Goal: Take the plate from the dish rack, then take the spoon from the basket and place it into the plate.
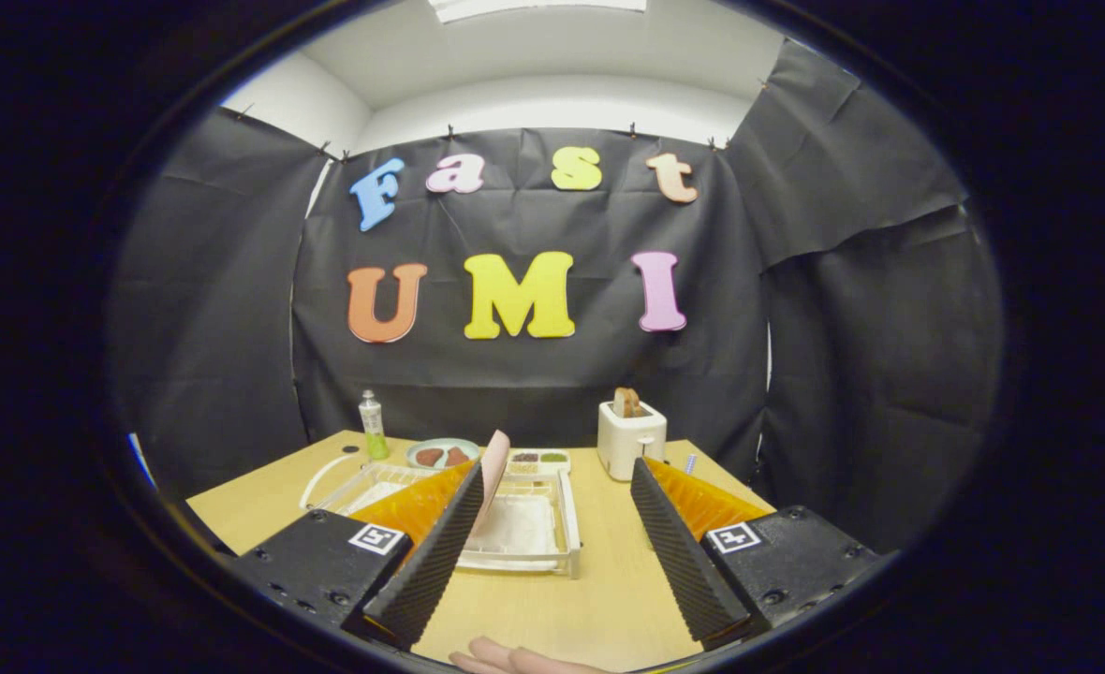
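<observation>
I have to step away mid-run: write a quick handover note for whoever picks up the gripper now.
Gripper: open, holding nothing, fingers spread above the table.
Plate: pink, standing on edge in the white dish rack, just ahead of the left finger. Not yet taken.
Spoon and basket: I can't make them out from here.
A hand rests at the table's near edge.
Done: nothing. Left: pull the plate, fetch the spoon, set it in the plate.

A cloth-walled booth with a toaster (pixel 631 436) on a wooden table (pixel 599 599).
</observation>
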Demonstrator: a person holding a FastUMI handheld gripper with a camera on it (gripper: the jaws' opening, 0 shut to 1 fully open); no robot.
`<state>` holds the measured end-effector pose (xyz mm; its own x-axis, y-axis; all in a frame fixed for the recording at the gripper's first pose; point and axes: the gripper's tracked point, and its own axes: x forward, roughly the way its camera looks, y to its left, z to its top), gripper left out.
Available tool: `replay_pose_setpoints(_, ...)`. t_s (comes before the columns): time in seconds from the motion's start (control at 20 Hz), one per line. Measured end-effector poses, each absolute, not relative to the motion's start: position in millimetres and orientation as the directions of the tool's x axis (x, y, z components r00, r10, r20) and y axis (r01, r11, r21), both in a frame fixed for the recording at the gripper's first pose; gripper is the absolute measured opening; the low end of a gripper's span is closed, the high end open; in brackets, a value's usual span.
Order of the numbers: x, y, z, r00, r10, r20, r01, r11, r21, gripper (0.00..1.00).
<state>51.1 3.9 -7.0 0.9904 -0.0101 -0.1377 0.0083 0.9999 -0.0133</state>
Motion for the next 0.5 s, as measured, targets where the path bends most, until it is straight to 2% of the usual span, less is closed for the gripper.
replay_pose_setpoints(0.5, 180.7, 55.5, -20.8, 0.887, 0.071, -0.455, -0.071, 0.997, 0.016, 1.00)
